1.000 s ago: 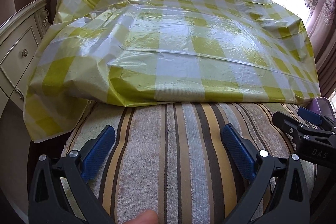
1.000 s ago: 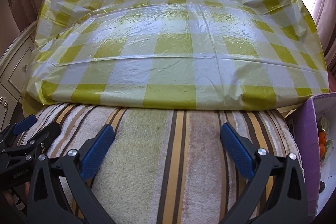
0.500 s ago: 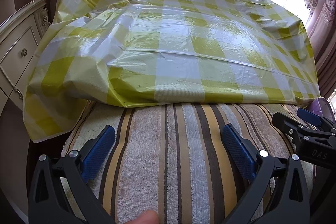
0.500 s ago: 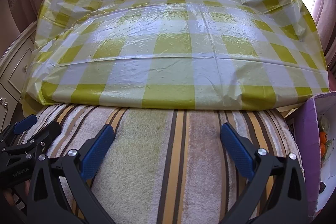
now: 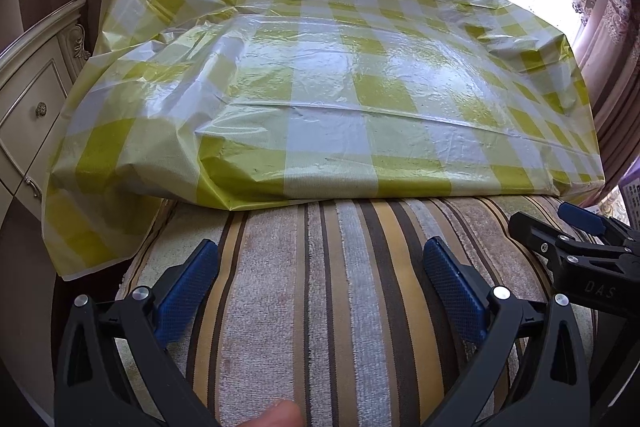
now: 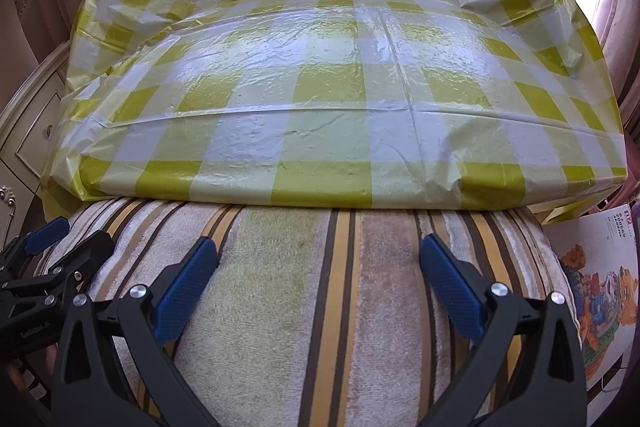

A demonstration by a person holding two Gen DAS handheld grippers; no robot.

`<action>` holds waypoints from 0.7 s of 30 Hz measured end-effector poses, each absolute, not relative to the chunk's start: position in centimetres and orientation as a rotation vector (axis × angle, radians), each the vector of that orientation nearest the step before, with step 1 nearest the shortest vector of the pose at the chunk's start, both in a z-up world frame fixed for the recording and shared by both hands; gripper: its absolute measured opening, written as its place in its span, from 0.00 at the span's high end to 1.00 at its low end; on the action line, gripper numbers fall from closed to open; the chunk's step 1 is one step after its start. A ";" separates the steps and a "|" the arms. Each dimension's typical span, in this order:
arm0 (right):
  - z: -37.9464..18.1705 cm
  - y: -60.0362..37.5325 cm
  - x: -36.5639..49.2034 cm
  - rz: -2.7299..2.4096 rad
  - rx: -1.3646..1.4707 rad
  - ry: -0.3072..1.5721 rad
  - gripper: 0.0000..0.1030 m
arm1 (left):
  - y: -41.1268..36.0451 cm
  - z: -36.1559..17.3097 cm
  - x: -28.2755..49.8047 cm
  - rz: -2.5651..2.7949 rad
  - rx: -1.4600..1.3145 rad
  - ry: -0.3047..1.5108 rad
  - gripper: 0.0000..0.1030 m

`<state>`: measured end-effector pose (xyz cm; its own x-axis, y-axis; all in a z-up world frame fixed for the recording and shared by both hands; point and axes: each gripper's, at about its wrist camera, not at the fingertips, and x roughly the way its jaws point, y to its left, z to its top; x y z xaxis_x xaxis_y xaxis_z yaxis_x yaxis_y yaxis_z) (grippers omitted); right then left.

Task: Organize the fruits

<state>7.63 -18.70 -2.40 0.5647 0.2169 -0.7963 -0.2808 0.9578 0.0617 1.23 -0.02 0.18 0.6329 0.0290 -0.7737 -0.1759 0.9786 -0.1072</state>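
At the far right of the right wrist view, a printed box [image 6: 596,291] is seen beside the striped towel [image 6: 340,307]; fruit cannot be made out in either view. Over the towel, the right gripper [image 6: 318,275] is held with its blue-padded jaws spread wide and nothing between them. Beside it, the left gripper [image 5: 320,275] is likewise held wide and empty above the same towel [image 5: 320,307]. Each gripper is seen at the edge of the other's view, the two lying near but apart. A fingertip [image 5: 280,415] is visible at the bottom edge of the left view. Beyond the towel, a raised surface is covered by a yellow-and-white checked plastic cloth [image 6: 340,87], its near edge meeting the towel. A cream cabinet [image 5: 32,99] is seen at left, and curtains [image 5: 616,39] at right.
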 end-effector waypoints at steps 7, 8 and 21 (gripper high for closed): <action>-2.4 -18.7 7.7 0.293 -0.076 0.925 0.01 | 0.0 0.3 1.6 0.104 -0.187 0.887 0.04; -2.4 -18.8 7.7 0.293 -0.075 0.925 0.01 | 0.0 0.3 1.6 0.104 -0.186 0.889 0.04; -2.4 -18.8 7.7 0.292 -0.075 0.926 0.01 | 0.0 0.5 3.2 0.047 -0.158 0.901 0.04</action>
<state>7.70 -18.82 -2.40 0.5651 0.2157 -0.7963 -0.2797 0.9581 0.0610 3.16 -0.05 0.49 0.6210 -0.0258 -0.7834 -0.1065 0.9874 -0.1170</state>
